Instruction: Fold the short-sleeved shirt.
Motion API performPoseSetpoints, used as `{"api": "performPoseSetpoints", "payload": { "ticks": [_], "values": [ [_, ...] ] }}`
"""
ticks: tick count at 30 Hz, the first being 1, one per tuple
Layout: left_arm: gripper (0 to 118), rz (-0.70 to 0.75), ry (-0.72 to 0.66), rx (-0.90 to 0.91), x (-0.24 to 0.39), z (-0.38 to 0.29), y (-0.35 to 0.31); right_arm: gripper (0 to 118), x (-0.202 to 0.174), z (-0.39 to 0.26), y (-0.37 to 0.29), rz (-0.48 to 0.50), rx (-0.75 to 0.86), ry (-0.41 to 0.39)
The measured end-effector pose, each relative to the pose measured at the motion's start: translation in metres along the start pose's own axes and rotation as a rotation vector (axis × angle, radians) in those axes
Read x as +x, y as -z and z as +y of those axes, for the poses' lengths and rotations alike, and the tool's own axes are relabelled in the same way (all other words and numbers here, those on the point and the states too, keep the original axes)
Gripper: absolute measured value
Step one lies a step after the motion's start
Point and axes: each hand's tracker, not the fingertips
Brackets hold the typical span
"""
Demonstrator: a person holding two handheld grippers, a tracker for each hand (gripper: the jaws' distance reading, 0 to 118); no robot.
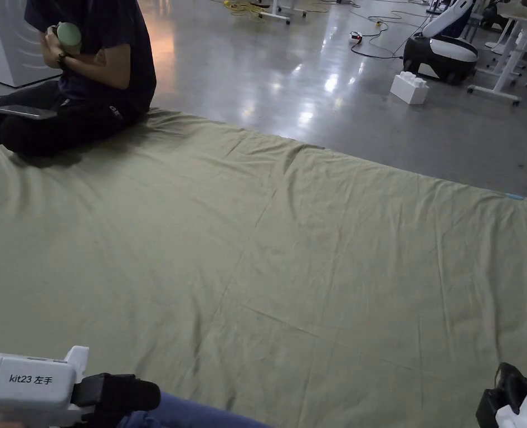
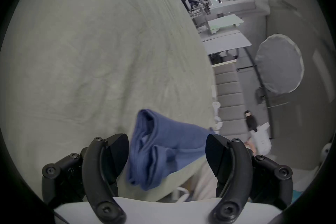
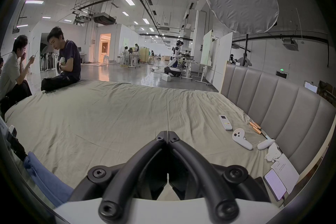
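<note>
The blue short-sleeved shirt lies bunched in soft folds on the green bed sheet, just past my left gripper. That gripper is open, its jaws wide apart on either side of the shirt and not pressing it. In the head view the left gripper sits at the bottom left, with a strip of the shirt beside it. My right gripper is shut with nothing between its tips and hovers over the sheet; the shirt lies to its lower left. The right gripper shows at the head view's bottom right.
A person sits on the sheet's far left corner. By the padded headboard lie a remote, white controllers, a phone and paper. The sheet's wide middle is bare. Beyond it is a shiny floor with a white block.
</note>
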Motion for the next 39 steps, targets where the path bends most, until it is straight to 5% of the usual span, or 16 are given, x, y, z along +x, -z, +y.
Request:
{"api": "performPoseSetpoints", "payload": {
  "ticks": [5, 9, 12, 16, 27, 39],
  "values": [
    [76, -0.019, 0.025, -0.065, 0.003, -0.019, 0.034, 1, -0.001, -0.001, -0.003, -0.005, -0.014, -0.003],
    [25, 0.066, 0.071, -0.079, 0.001, -0.017, 0.029, 1, -0.003, 0.0, -0.003, -0.006, -0.02, -0.002],
    [18, 0.126, 0.076, -0.079, 0.017, -0.017, 0.028, 1, -0.004, 0.0, -0.002, -0.003, -0.021, -0.005],
    [16, 0.221, 0.231, -0.04, 0.048, -0.027, 0.031, 1, -0.006, 0.001, -0.004, 0.004, -0.017, -0.006],
    [13, 0.318, 0.349, 0.017, 0.143, -0.029, -0.002, 1, -0.002, 0.006, -0.005, 0.011, 0.004, -0.003],
    [13, 0.724, 0.412, 0.138, 0.177, -0.009, -0.084, 1, -0.001, 0.007, -0.001, 0.036, 0.019, 0.015]
  ]
}}
